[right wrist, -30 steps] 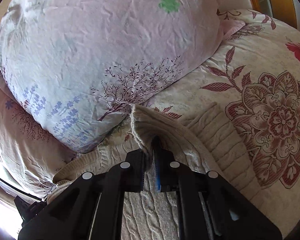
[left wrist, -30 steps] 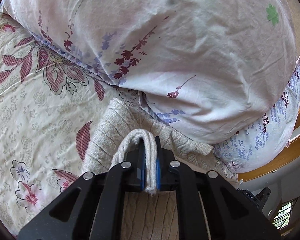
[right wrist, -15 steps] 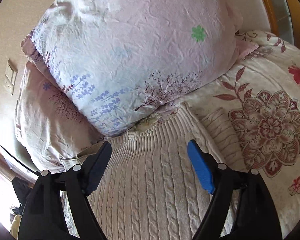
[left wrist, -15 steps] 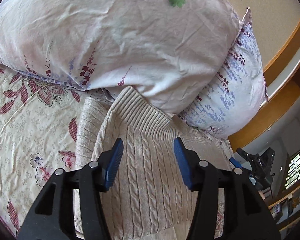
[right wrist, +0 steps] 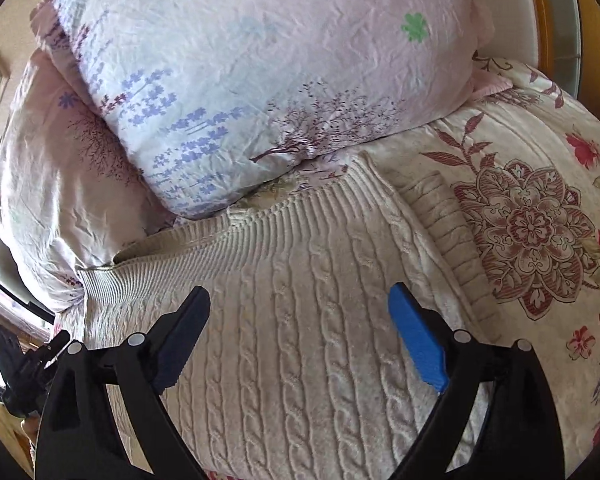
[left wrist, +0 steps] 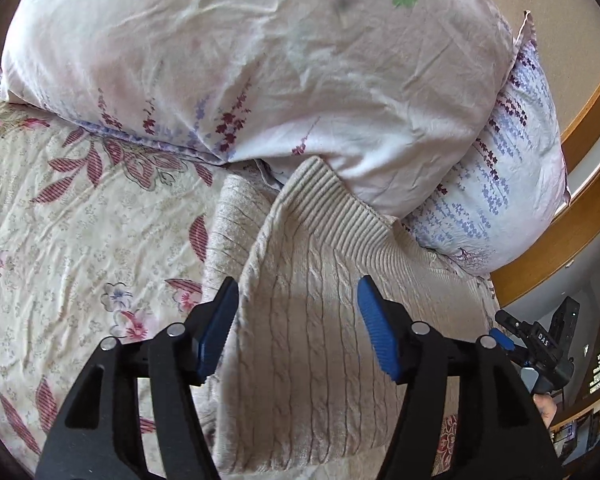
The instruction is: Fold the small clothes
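Observation:
A cream cable-knit sweater (left wrist: 312, 340) lies folded on the flowered bedspread, its ribbed hem (left wrist: 340, 216) up against the pillows. In the right wrist view the same sweater (right wrist: 300, 340) fills the lower middle, with a ribbed cuff (right wrist: 448, 224) lying beside it on the right. My left gripper (left wrist: 298, 300) hovers over the sweater, jaws opening, blue pads clear of the knit. Above the sweater's middle my right gripper (right wrist: 300, 304) stands wide, jaws still opening, and nothing is between them. Neither gripper holds any cloth.
Two pale flowered pillows (left wrist: 260, 60) (right wrist: 260, 80) are stacked at the head of the bed, right behind the sweater. The flowered bedspread (left wrist: 80, 240) (right wrist: 540, 220) spreads to the side. A wooden bed frame (left wrist: 572, 216) runs along the right edge.
Both grippers were shut on the sweater's edge a second ago. They have let go, opened wide and drawn back and up. The sweater's hem now lies flat against the pillows.

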Tool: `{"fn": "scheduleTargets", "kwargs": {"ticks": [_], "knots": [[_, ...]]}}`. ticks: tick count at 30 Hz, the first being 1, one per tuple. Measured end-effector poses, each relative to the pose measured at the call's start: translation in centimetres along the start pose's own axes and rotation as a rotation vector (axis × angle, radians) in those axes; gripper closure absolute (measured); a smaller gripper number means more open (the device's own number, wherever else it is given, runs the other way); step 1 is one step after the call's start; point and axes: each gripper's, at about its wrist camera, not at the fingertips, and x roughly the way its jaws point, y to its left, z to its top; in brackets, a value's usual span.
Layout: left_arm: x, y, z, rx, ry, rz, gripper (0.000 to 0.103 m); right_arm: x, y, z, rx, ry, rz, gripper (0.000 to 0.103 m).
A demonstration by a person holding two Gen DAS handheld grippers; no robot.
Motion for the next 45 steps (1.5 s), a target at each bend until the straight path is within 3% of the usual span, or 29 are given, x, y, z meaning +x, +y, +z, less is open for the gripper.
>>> {"fn": "scheduleTargets", "kwargs": {"ticks": [4, 10, 15, 18, 21, 24, 33, 34, 39, 43, 44, 45], "knots": [[-1.3, 1.3, 0.4, 0.015, -0.033, 0.1, 0.028, 0.2, 3.7, -0.7, -0.102, 0.021, -0.027, 0.001], [0.1, 1.9, 0.1, 0.072, 0.048, 0.163, 0.015, 2.8, 7.8, -1.8, -0.176, 0.142, -0.107, 0.001], [1.3, 1.3, -0.1, 0.133, 0.067, 0.215, 0.011, 3.8, 9.2, -2.6, -0.202, 0.104, -0.133, 0.001], [2.5, 1.8, 0.0, 0.11, 0.094, 0.223, 0.011, 4.3, 10.0, -3.1, -0.244, 0.056, -0.207, 0.001], [3.0, 2.1, -0.1, 0.118, 0.089, 0.229, 0.014, 5.3, 10.4, -3.5, -0.294, 0.053, -0.275, 0.001], [3.4, 1.8, -0.1, 0.142, 0.089, 0.238, 0.018, 6.0, 10.4, -4.0, -0.307, 0.074, -0.289, 0.001], [4.8, 0.7, 0.6, 0.117, 0.1, 0.166, 0.048, 6.2, 10.3, -4.3, -0.332, 0.056, -0.272, 0.001], [5.0, 0.9, 0.6, 0.101, 0.117, 0.123, 0.062, 6.2, 10.3, -4.3, -0.337, 0.053, -0.266, 0.001], [5.6, 1.2, 0.9, 0.033, 0.131, 0.07, 0.063, 6.1, 11.0, -4.6, -0.368, 0.049, -0.243, 0.001], [6.0, 1.1, 1.2, 0.014, 0.15, 0.027, 0.05, 6.0, 10.9, -4.6, -0.362, 0.057, -0.227, 0.001], [6.1, 1.1, 1.3, 0.007, 0.158, 0.012, 0.05, 6.0, 10.9, -4.6, -0.363, 0.057, -0.224, 0.001], [6.6, 0.9, 1.3, -0.009, 0.171, -0.017, 0.058, 6.0, 11.0, -4.6, -0.365, 0.057, -0.223, 0.001]]}}
